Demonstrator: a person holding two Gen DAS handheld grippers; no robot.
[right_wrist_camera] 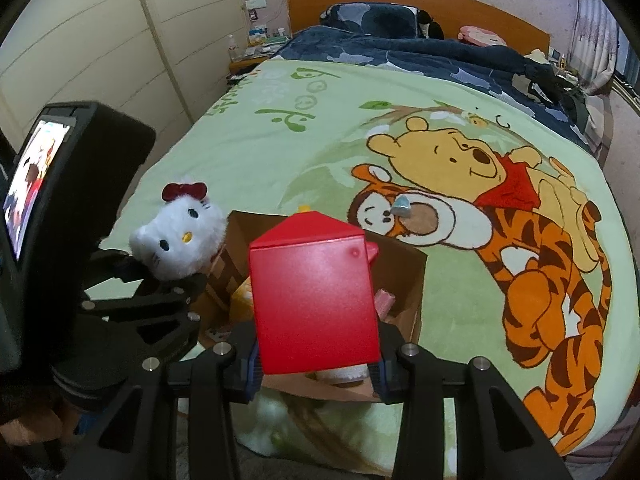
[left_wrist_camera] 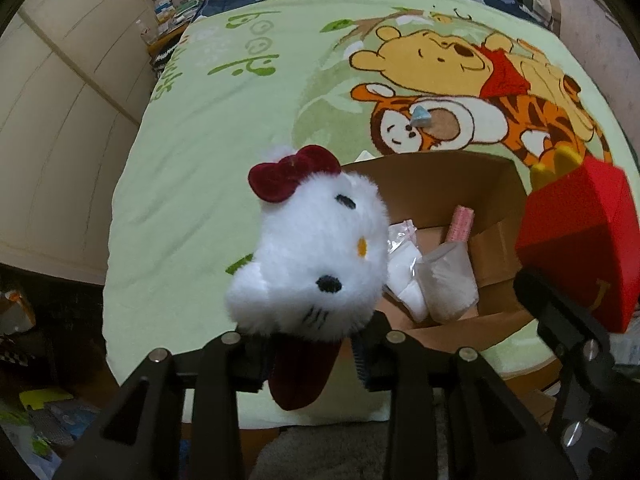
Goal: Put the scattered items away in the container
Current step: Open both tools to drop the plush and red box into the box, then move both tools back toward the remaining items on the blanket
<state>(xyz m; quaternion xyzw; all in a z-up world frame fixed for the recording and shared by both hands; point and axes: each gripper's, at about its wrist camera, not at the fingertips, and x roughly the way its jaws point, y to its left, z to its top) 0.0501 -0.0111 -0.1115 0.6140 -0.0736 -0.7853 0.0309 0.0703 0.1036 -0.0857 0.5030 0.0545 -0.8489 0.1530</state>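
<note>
A white cat plush [left_wrist_camera: 320, 252] with a dark red bow rests on the tips of my left gripper [left_wrist_camera: 308, 356]. Its dark red body hangs between the pads, which stand slightly apart from it. The plush [right_wrist_camera: 180, 236] sits at the left edge of an open cardboard box [left_wrist_camera: 440, 184] on the bed. My right gripper [right_wrist_camera: 316, 376] is shut on a red toy fries carton [right_wrist_camera: 312, 300] and holds it above the box [right_wrist_camera: 400, 276]. A pink roll [left_wrist_camera: 460, 222] and clear plastic bags [left_wrist_camera: 440, 280] lie inside. A small blue item [right_wrist_camera: 401, 205] lies on the blanket beyond the box.
The box stands on a green cartoon blanket [right_wrist_camera: 280, 160] over a bed, with a dark blue duvet [right_wrist_camera: 400, 56] and wooden headboard behind. Cream wardrobe doors [left_wrist_camera: 60, 120] run along the left. Clutter lies on the floor [left_wrist_camera: 40, 412] at lower left.
</note>
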